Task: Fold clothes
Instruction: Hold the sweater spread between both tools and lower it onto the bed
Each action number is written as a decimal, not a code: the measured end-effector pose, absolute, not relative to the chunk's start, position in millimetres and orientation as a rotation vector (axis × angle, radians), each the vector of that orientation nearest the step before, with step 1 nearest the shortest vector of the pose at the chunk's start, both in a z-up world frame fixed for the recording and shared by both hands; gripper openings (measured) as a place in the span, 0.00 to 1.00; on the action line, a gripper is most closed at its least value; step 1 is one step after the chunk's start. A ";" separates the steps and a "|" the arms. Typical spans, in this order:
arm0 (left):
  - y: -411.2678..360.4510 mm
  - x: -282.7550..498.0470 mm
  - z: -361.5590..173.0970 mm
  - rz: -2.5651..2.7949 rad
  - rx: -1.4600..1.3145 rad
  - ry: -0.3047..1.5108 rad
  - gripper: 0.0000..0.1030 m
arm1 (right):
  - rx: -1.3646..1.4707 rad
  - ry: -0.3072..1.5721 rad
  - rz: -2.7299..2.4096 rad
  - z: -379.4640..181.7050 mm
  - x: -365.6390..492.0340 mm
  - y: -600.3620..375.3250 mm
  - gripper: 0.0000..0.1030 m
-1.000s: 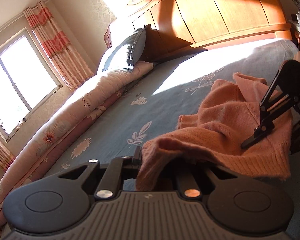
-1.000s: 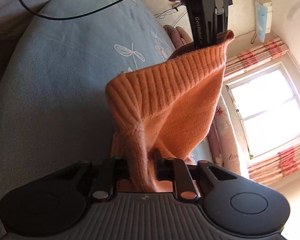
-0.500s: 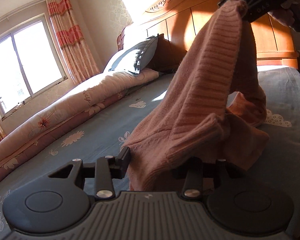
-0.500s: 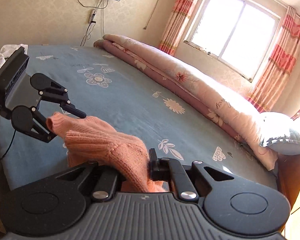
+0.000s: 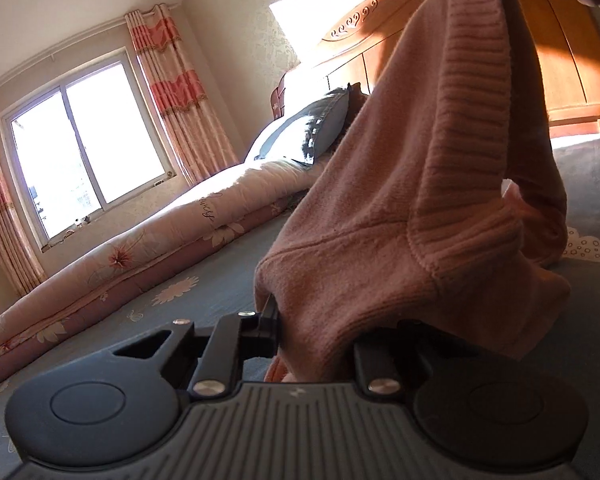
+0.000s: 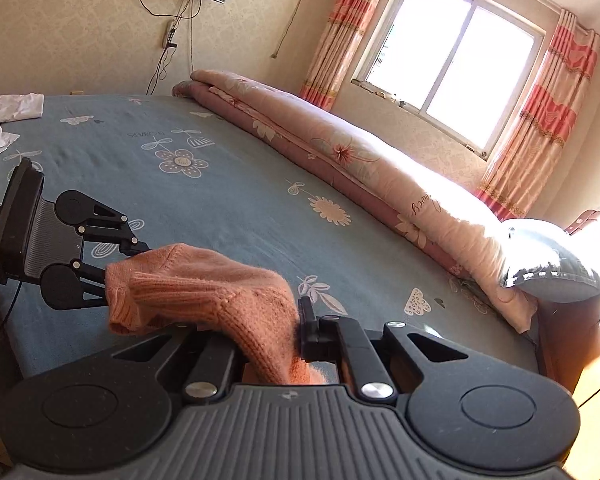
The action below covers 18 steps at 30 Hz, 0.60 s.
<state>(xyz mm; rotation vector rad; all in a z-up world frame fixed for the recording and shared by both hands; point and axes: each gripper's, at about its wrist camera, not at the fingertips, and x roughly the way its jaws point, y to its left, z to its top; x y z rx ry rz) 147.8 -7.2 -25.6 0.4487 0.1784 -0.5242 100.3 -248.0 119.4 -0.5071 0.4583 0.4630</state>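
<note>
Two claws now hold the sweater (image 5: 400, 216) up off the bed (image 6: 228, 204), where a second ago it lay bunched on the sheet.
Right claw (image 6: 278, 336) is clamped on a ribbed edge and has risen high; left claw (image 5: 316, 332), low near the sheet, is closing on the other end, knit between its jaws. Sweater hangs stretched between them, its lower folds touching the bed. Judgement: garment is being spread for laying flat; no fold is made yet.

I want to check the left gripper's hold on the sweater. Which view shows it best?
The right wrist view: the left gripper is seen whole from outside, its jaws closing on the sweater edge. The left wrist view shows only its own base, with knit draped over the fingertips, hiding the pinch.
</note>
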 end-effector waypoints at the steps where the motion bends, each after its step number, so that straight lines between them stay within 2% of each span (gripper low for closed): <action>1: -3.7 147.7 -20.9 -0.529 0.413 0.194 0.11 | -0.500 0.471 0.466 116.9 99.8 -250.7 0.10; 4: 17.9 148.7 -1.3 -0.585 0.288 0.264 0.10 | -0.478 0.546 0.500 105.4 103.3 -256.4 0.10; 7: 40.3 153.9 16.3 -0.701 0.170 0.412 0.09 | -0.400 0.665 0.558 86.2 110.9 -262.8 0.10; 11: 58.5 151.6 29.7 -0.794 0.129 0.550 0.09 | -0.236 0.821 0.649 61.2 121.6 -271.9 0.10; 15: 70.7 139.3 46.3 -0.837 0.103 0.600 0.09 | -0.157 0.842 0.708 60.6 110.8 -275.7 0.10; 18: 75.1 128.5 64.0 -0.854 0.083 0.572 0.09 | -0.094 0.824 0.736 74.6 101.2 -280.8 0.11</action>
